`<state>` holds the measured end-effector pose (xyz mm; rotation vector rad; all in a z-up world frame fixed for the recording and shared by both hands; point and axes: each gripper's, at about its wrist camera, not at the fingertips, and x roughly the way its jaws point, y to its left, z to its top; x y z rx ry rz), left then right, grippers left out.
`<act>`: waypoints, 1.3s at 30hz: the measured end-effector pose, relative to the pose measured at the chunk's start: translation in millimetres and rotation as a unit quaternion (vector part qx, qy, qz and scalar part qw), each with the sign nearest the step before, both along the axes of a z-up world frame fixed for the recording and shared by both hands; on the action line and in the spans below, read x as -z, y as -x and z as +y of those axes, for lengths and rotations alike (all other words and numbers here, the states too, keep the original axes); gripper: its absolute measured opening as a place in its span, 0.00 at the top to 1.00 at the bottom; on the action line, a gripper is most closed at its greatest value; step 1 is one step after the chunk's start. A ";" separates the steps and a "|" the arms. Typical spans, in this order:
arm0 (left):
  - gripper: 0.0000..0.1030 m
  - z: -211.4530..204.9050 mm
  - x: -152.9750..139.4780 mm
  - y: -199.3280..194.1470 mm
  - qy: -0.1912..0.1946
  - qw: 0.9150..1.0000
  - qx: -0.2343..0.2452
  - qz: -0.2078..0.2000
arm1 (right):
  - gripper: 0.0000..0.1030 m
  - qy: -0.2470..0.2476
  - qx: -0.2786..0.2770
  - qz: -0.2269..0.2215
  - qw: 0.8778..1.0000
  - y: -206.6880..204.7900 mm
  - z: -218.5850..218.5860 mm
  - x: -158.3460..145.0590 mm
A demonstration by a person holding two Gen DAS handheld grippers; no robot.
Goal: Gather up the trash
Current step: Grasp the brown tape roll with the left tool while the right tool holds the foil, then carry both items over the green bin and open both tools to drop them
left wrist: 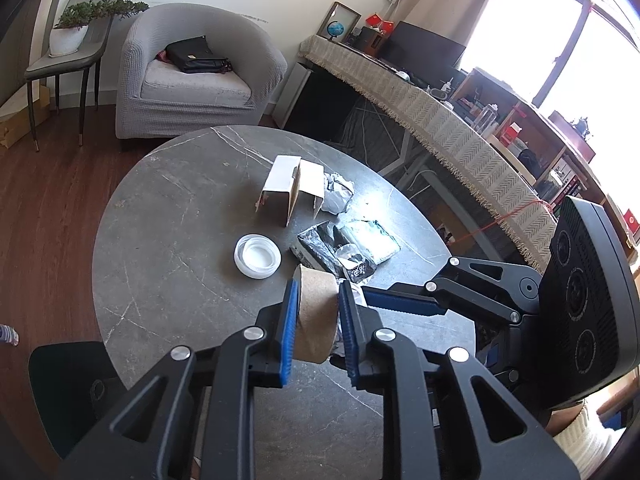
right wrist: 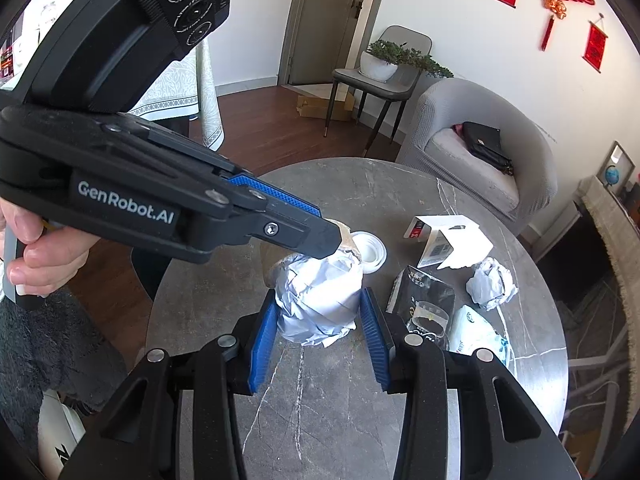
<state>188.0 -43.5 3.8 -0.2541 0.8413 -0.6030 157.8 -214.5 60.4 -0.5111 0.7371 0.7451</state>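
Observation:
My left gripper is shut on a brown paper cup and holds it tilted above the round grey table. In the right wrist view the cup lies under the left gripper, with crumpled white paper at its mouth. My right gripper has its jaws on either side of that paper, with a small gap on the right. On the table lie a white cardboard box, a clear plastic lid, a black wrapper, a white plastic packet and another crumpled paper.
A grey armchair with a black bag stands beyond the table. A chair with a potted plant is at the far left. A long cloth-covered desk runs along the right. A dark chair seat sits by the table's near edge.

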 end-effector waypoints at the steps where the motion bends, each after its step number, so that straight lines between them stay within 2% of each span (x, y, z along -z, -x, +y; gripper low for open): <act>1: 0.79 2.4 -0.1 0.4 0.000 1.000 -0.002 0.000 | 0.60 0.000 -0.002 0.000 1.000 0.0 2.7 -0.1; 19: 0.79 74.6 -1.9 10.3 0.005 0.998 -0.056 0.000 | 0.60 0.003 -0.043 0.003 0.999 -0.8 62.8 2.7; 31: 0.79 138.4 1.2 21.2 0.007 0.995 -0.102 0.005 | 0.60 0.010 -0.075 0.009 0.997 0.5 108.7 6.3; 39: 0.79 189.9 9.2 33.0 0.006 0.990 -0.138 0.013 | 0.60 0.020 -0.107 0.018 0.994 7.2 156.4 14.6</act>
